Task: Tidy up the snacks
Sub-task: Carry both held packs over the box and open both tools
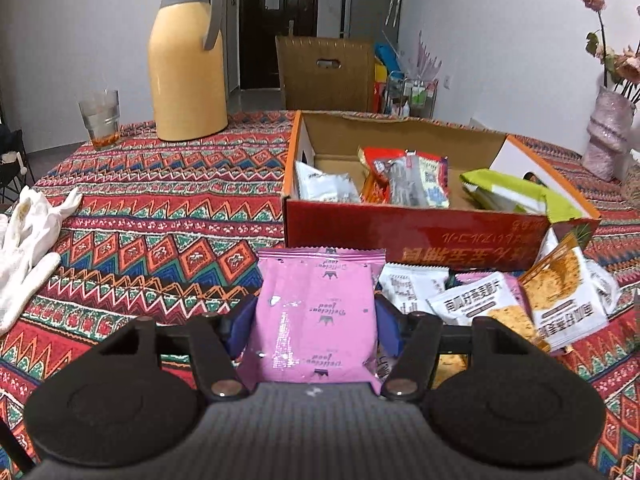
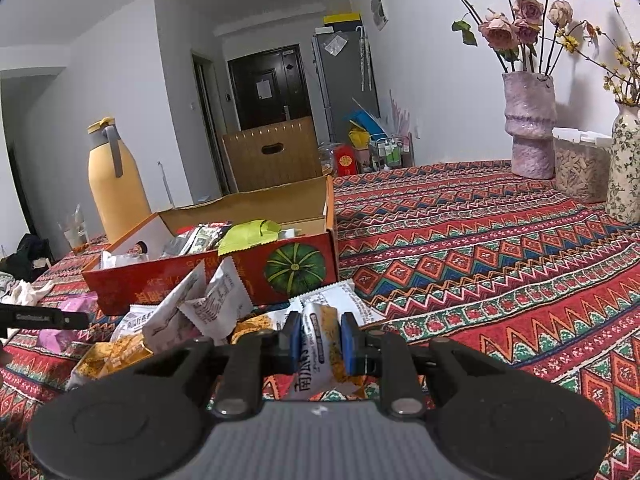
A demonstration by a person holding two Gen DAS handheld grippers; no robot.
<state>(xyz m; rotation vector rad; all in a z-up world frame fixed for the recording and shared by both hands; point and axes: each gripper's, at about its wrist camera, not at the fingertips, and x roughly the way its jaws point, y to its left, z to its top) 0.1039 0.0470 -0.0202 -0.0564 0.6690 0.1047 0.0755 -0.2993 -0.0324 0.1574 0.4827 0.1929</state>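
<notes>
Pink glossy foil snack packet (image 1: 316, 316) sits clamped between the blue pads of the left gripper (image 1: 316, 322), raised just in front of the red cardboard box (image 1: 412, 236) with the open top. It looks light, soft and slippery, its contents probably brittle; the grip across its flat middle seems sound. The right gripper (image 2: 320, 342) pinches a white-and-orange crinkled snack packet (image 2: 320, 356) by its narrow width, near the box's front right corner. More loose packets (image 1: 472, 300) crowd the box's front wall. That wall is the edge to clear; bare room shows inside the box at its left rear, and the patterned woven tablecloth (image 2: 500, 260) right of the box is uncluttered.
</notes>
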